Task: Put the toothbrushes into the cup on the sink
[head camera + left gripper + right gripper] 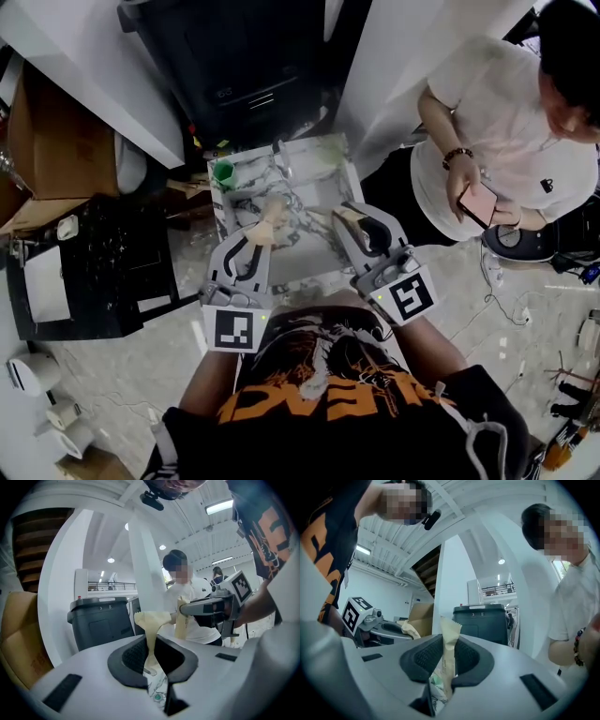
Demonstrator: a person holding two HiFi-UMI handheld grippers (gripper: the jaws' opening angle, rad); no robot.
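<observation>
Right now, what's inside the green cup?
Nothing sticks out of the green cup; its bottom is too small to see. The left gripper and right gripper each hold a wrapped toothbrush.

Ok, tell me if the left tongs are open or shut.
Shut: the left tongs pinch a beige wrapped toothbrush that stands up between them.

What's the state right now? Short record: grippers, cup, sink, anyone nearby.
left gripper: shut on left packet, a beige paper wrapper, likely a toothbrush
right gripper: shut on right packet, same kind
cup: green, at the sink's upper-left corner in head view; contents unclear
sink: marble-patterned, below both grippers
bystander: right of the sink, holding a phone
</observation>
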